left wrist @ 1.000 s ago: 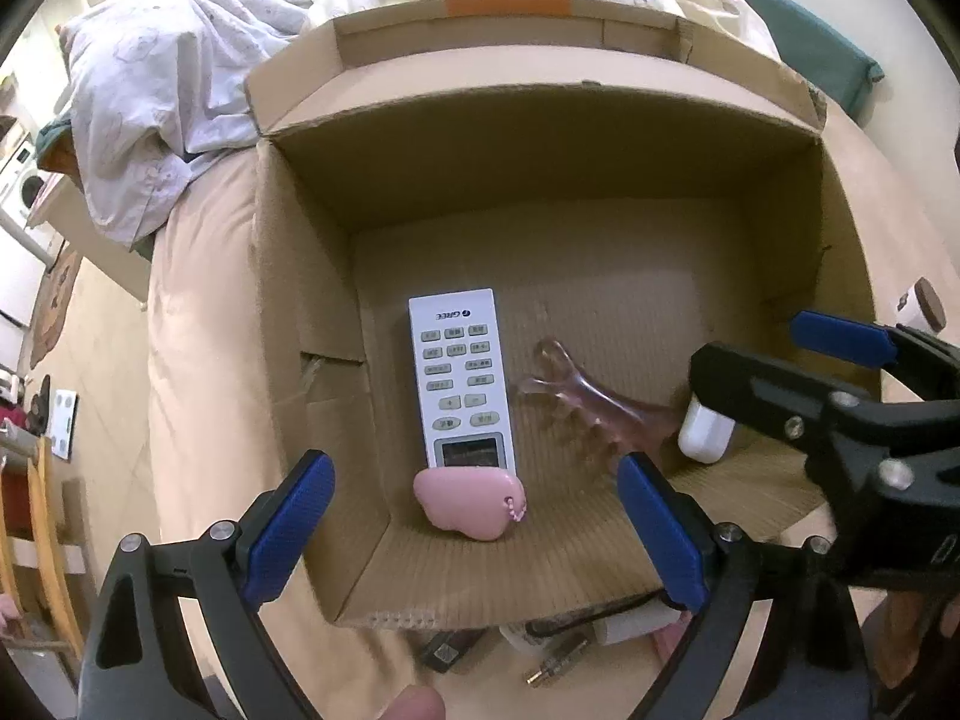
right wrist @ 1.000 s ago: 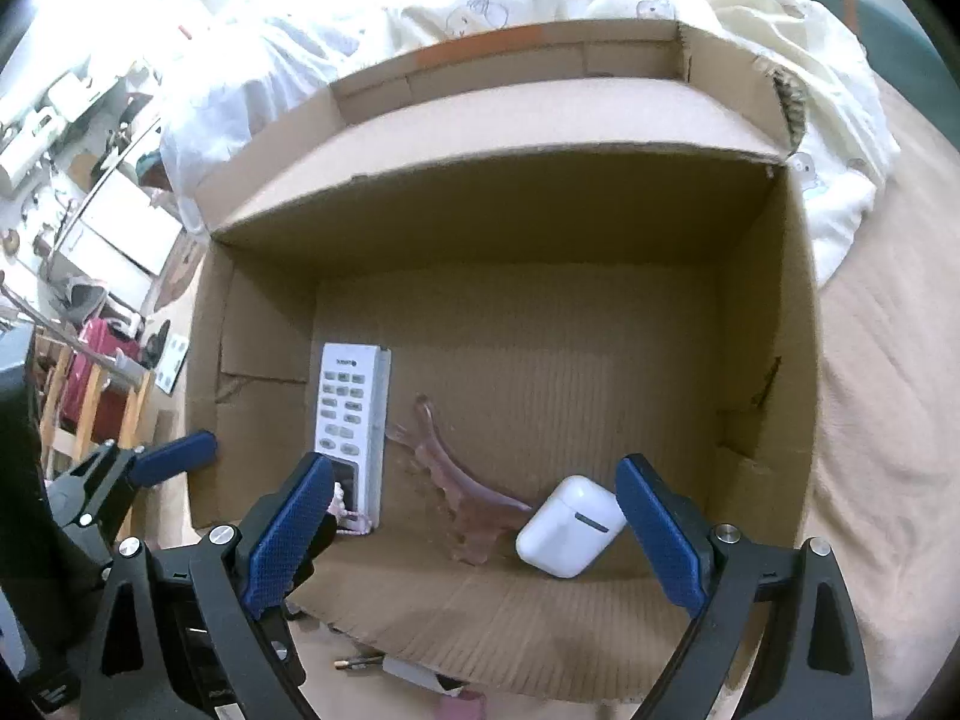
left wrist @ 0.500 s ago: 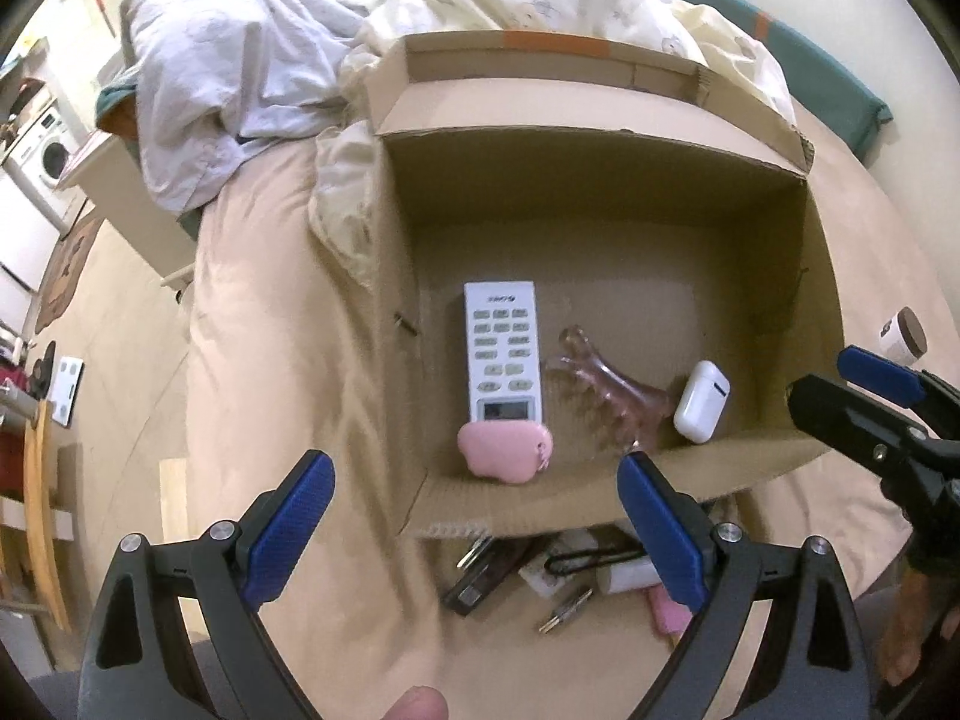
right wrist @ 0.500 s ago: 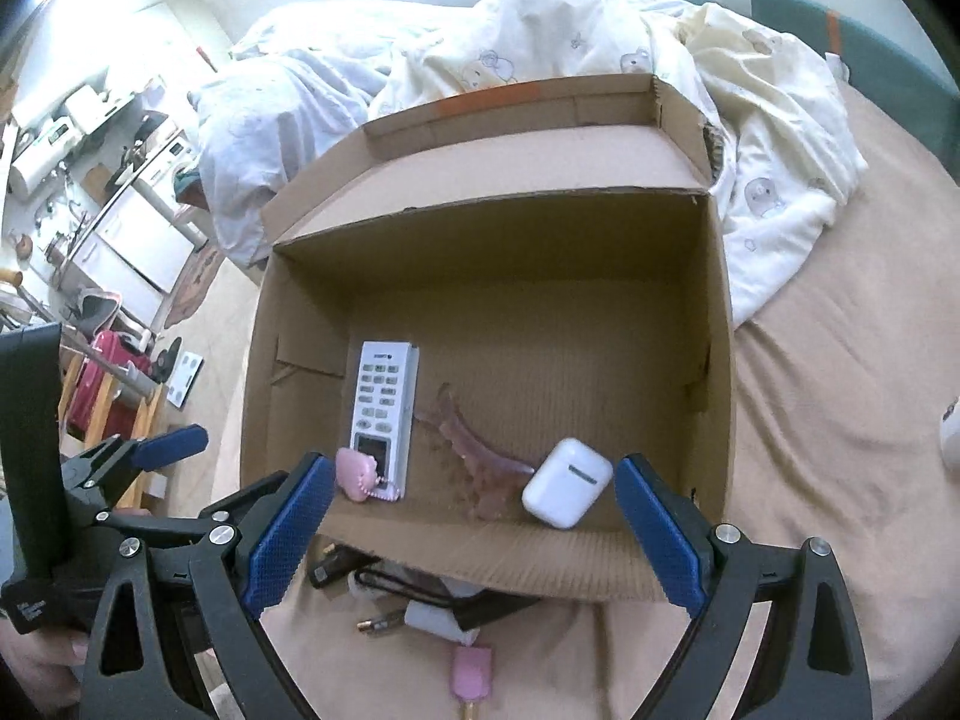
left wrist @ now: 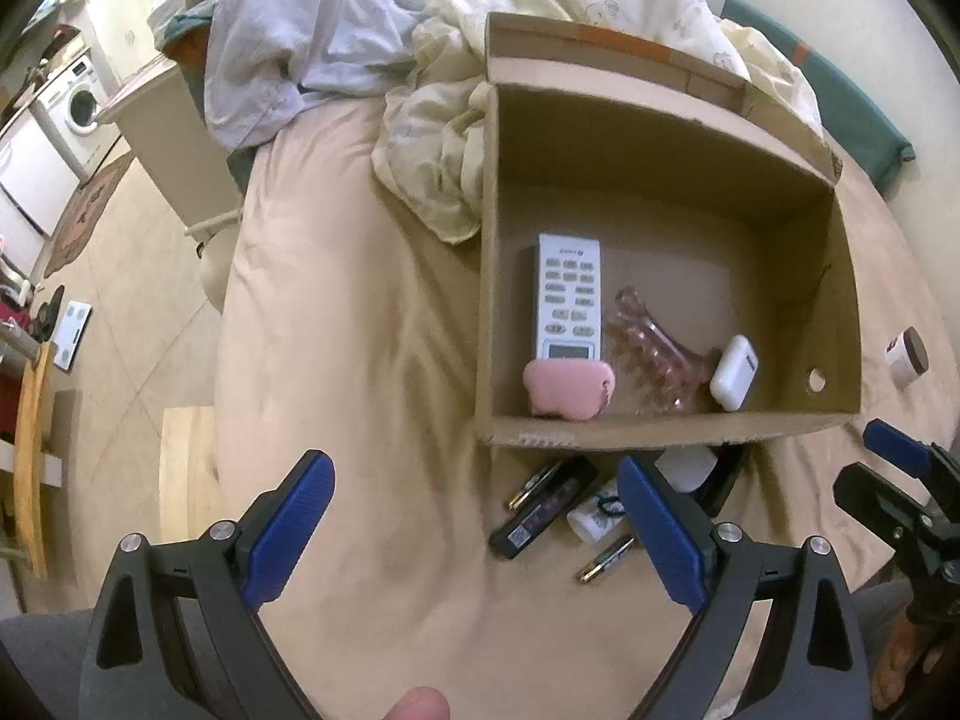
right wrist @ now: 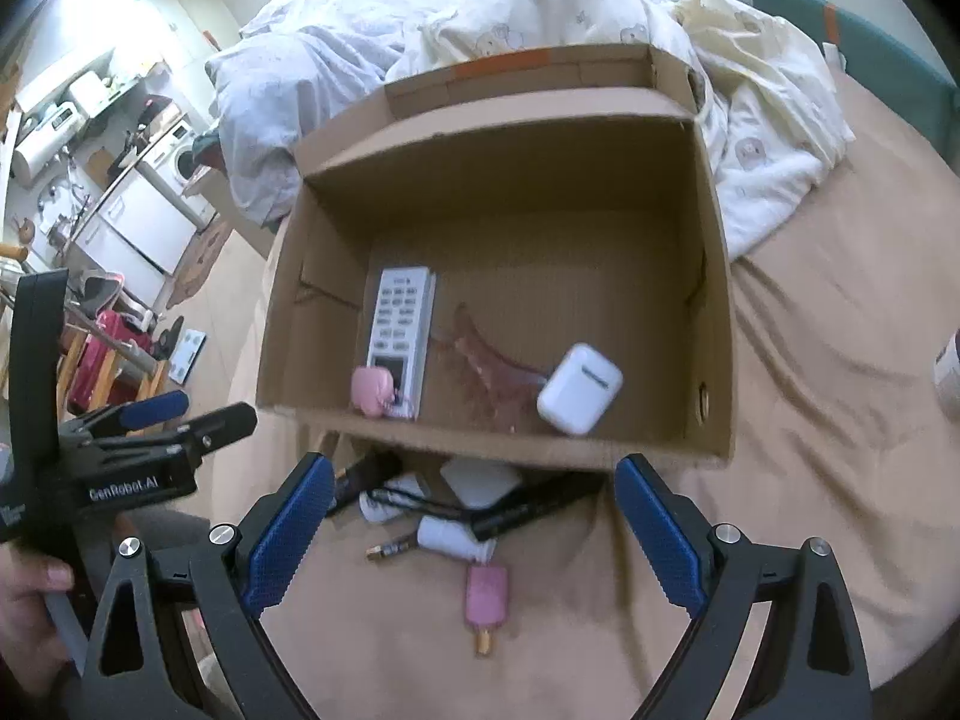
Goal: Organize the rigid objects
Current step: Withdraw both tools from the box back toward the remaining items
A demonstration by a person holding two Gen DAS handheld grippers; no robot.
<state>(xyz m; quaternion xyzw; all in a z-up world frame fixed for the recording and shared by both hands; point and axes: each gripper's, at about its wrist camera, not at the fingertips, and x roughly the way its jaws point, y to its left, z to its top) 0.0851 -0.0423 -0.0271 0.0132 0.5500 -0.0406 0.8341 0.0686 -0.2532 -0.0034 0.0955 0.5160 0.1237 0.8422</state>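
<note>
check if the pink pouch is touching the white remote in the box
Touching. In the left wrist view the pink pouch overlaps the near end of the white remote, just below its display; the right wrist view shows the same overlap, no gap.

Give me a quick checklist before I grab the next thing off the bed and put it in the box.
1. Right tongs open, nothing held: ok.
2. Left tongs open, nothing held: ok.
3. Cardboard box open on top, floor space free at its right: ok.
4. Loose items reachable in front of the box, such as the pink popsicle-shaped piece: ok.
5. Black pen lies across the white bottle: not ok.
</note>
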